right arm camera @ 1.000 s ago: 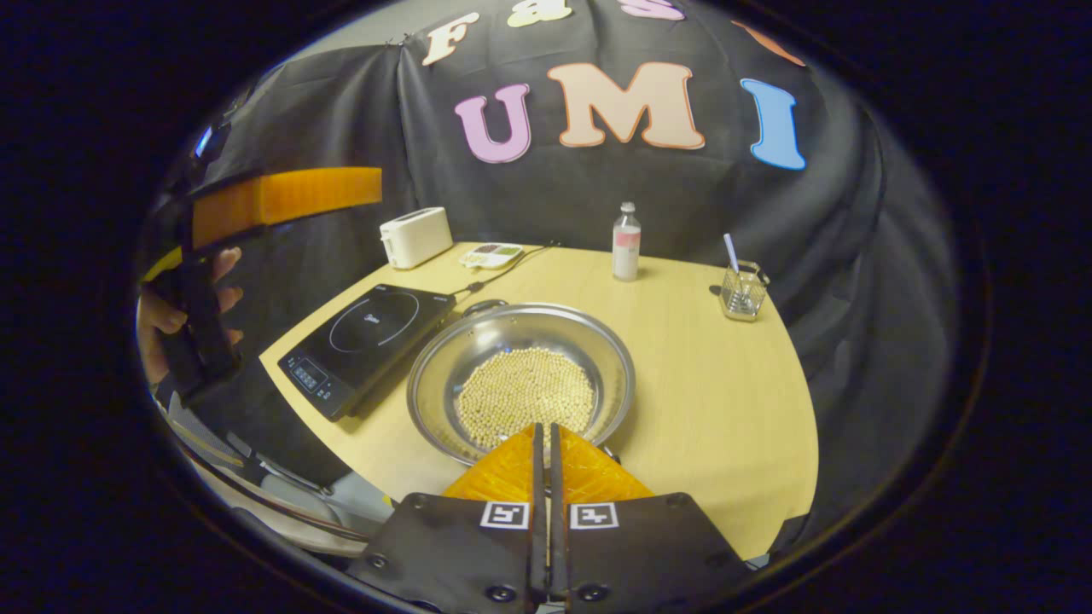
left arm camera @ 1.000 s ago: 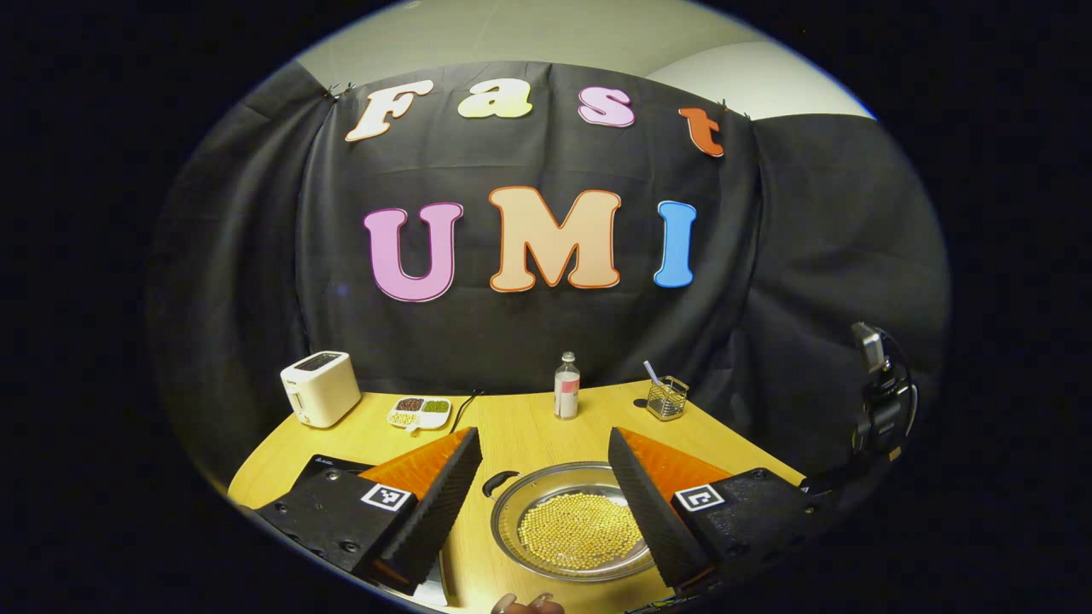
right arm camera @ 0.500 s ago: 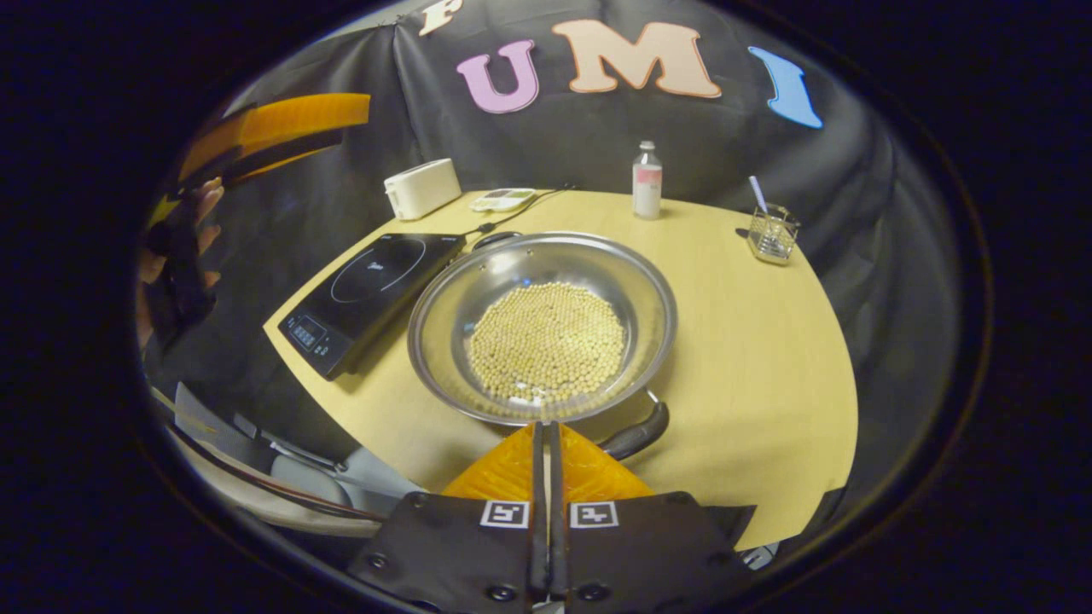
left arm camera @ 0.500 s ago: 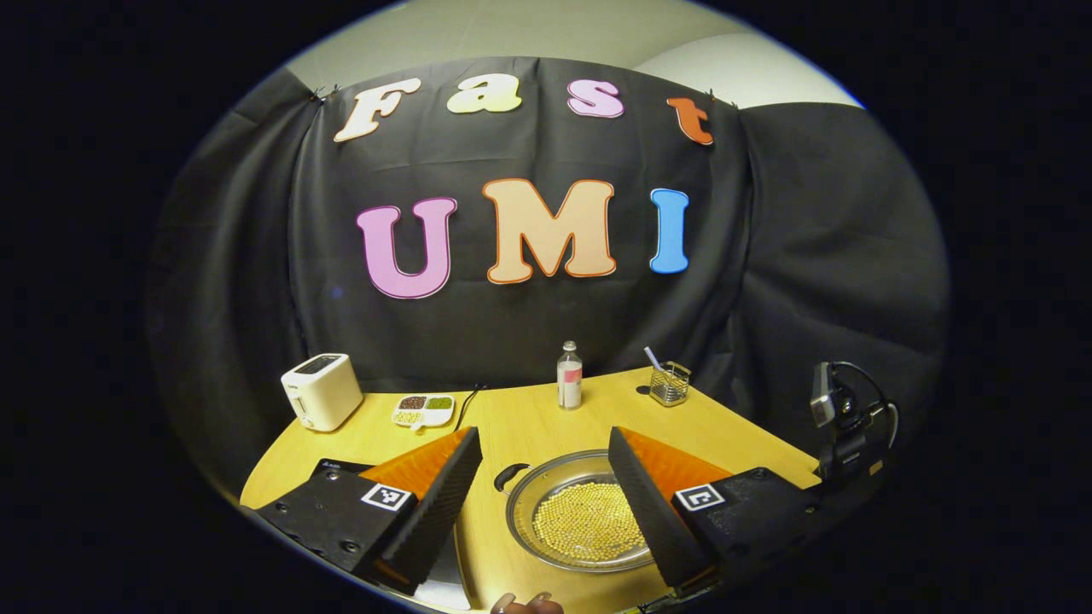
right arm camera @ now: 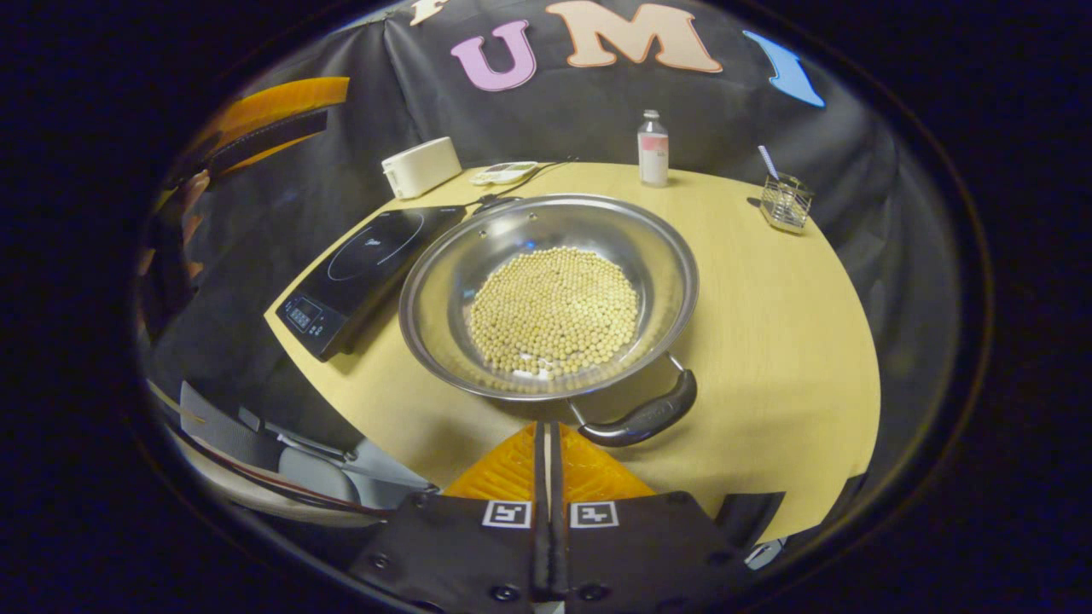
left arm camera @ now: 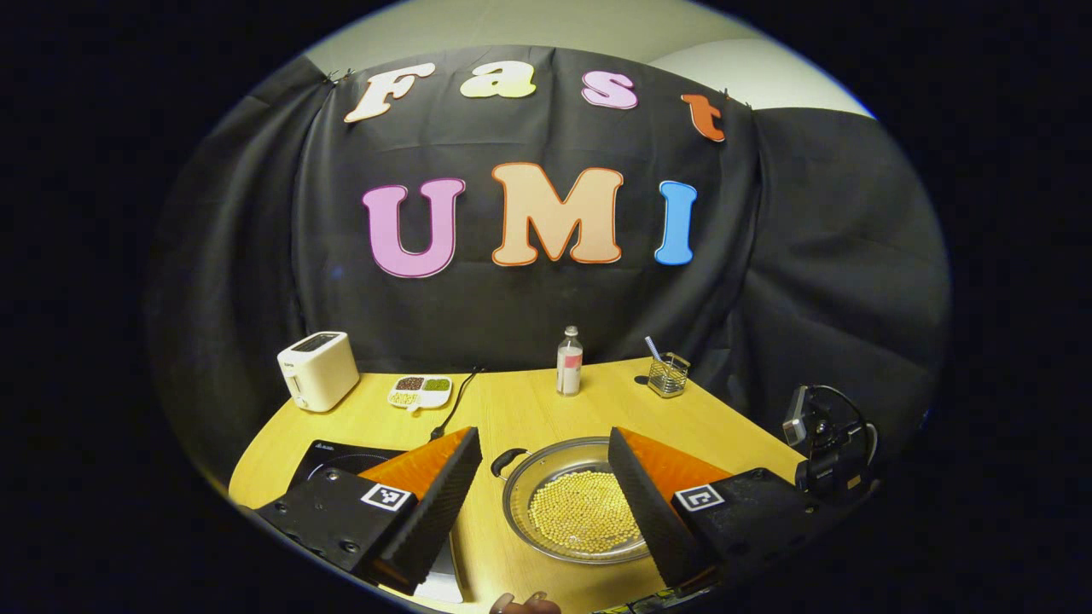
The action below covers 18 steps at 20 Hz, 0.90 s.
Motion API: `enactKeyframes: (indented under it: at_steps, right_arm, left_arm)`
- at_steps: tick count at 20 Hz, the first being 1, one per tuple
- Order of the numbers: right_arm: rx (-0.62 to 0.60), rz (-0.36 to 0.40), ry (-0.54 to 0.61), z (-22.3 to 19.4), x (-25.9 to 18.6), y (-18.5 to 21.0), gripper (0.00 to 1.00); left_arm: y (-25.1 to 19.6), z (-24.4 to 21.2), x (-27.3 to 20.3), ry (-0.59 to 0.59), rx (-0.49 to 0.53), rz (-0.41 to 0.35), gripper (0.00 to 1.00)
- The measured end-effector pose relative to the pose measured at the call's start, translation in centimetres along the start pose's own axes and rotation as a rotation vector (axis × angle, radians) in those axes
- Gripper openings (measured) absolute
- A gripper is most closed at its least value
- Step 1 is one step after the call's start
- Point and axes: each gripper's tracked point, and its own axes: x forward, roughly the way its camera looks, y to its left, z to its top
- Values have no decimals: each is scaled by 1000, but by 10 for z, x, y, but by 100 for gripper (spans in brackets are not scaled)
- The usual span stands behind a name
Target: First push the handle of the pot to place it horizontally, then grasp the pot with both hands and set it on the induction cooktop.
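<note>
Pot (right arm camera: 550, 294) unlabelled; induction cooktop (right arm camera: 363, 264) marking too small to read.

dim booth | glare on pot (right arm camera: 546, 290) | strong fisheye warp at edges | focus sharp

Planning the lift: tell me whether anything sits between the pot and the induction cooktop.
Nothing visible does. The pot stands right beside the induction cooktop, with only bare table around them; the cooktop's top looks bare.

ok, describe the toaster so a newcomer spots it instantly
Start at the wooden table, then go to its far left corner, beyond the induction cooktop. The toaster is the cream box there, beside a small divided dish; nothing else nearby is boxy and pale.
</note>
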Motion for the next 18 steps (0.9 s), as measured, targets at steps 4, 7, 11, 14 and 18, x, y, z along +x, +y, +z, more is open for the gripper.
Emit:
enactKeyframes:
  at_steps: [4, 7, 11, 14, 18]
  right_arm:
    - [6, 2, 8, -2, 6, -5, 3]
    - [-13, 1, 14, -1, 9, -10, 1]
    - [6, -23, 13, 4, 10, -26, 4]
    - [21, -46, 11, 7, 13, -42, 2]
    - [39, -66, 4, 13, 14, -56, 2]
  left_arm:
    - [2, 1, 5, 4, 3, 1, 96]
    - [2, 3, 11, -1, 7, 1, 96]
    - [5, 7, 16, -4, 24, 9, 96]
    - [4, 5, 20, 3, 19, 12, 96]
    - [3, 4, 25, 13, 17, 15, 96]
